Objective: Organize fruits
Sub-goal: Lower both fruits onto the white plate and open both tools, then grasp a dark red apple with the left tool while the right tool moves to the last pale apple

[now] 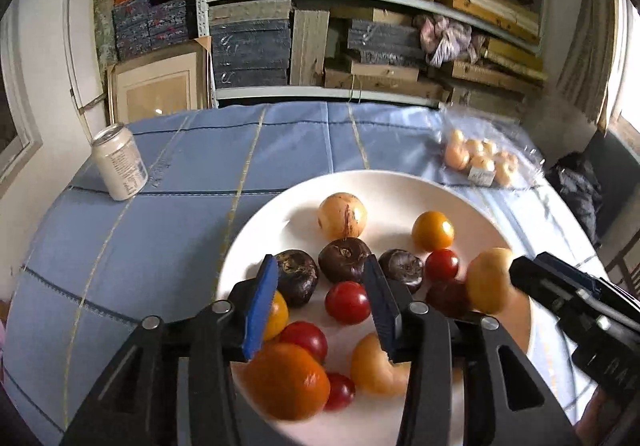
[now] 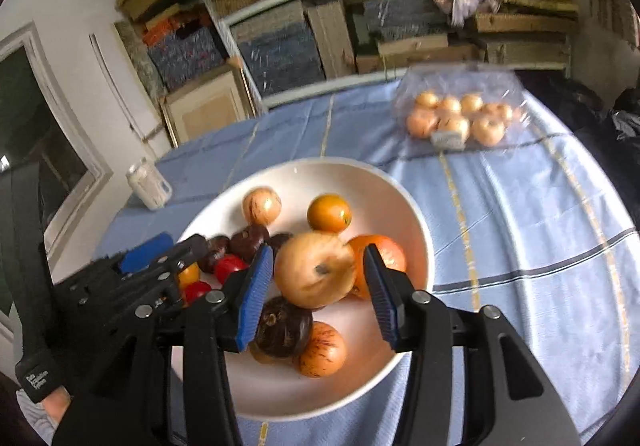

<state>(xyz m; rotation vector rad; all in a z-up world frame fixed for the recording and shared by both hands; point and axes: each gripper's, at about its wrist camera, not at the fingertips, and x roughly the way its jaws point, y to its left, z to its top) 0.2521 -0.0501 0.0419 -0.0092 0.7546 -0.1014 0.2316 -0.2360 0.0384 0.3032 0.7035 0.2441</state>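
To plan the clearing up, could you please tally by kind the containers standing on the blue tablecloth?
Round white ceramic plate holding loose fruit: 1
Pale aluminium drink can: 1
Clear plastic bag of pale round fruit: 1
Total: 3

The left hand-held gripper [image 1: 320,298] hangs parted and empty over a white plate [image 1: 400,186] of tomatoes and dark fruits. A can [image 1: 119,162] stands near the counter's [image 1: 180,214] far left corner, a bag of fruit [image 1: 482,160] far right.
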